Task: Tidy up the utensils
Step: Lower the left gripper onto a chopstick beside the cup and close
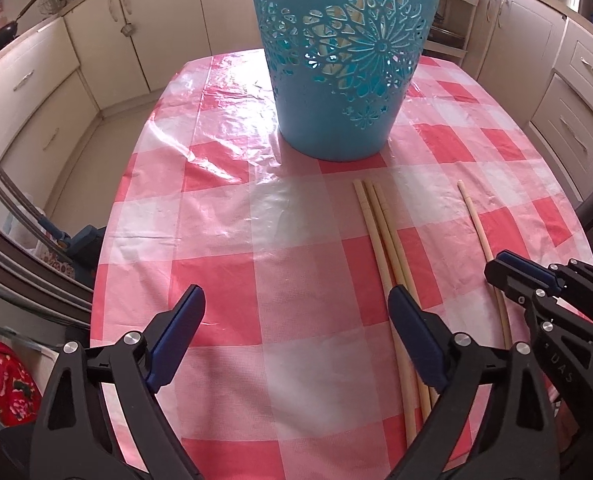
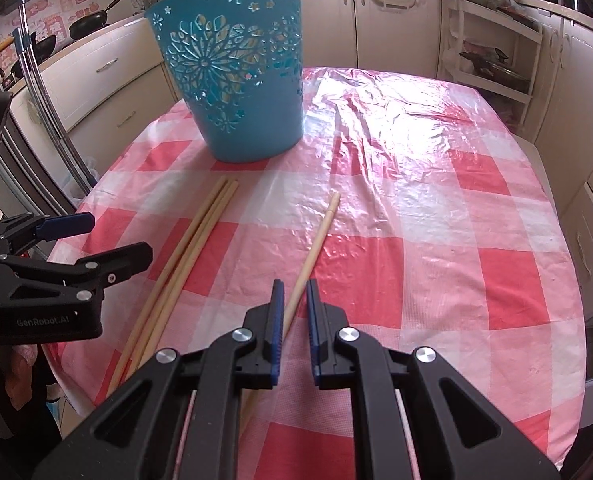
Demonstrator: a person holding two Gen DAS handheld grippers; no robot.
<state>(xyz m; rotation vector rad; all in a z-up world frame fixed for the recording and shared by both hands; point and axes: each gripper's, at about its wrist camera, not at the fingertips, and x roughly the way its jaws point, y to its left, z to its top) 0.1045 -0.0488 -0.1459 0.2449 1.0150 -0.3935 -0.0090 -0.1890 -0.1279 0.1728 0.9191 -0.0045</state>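
A tall turquoise basket [image 1: 336, 120] [image 2: 240, 120] with cut-out flowers stands upright at the back of the table. In front of it three pale wooden chopsticks [image 1: 380, 232] [image 2: 200, 232] lie side by side. A single chopstick [image 1: 476, 220] [image 2: 320, 236] lies apart to their right. My right gripper [image 2: 294, 300] [image 1: 500, 272] is shut on this single chopstick near its middle, low over the cloth. My left gripper [image 1: 296, 296] [image 2: 108, 236] is open above the table with nothing between its fingers. Its right finger [image 1: 412, 332] hangs over the three chopsticks.
The table wears a pink-and-white checked plastic cloth [image 1: 224, 248] [image 2: 436, 240], wrinkled near the back. Cream kitchen cabinets [image 1: 36, 92] ring the table. A white rack [image 2: 496, 52] stands at the back right, and woks [image 2: 88, 20] sit on the left counter.
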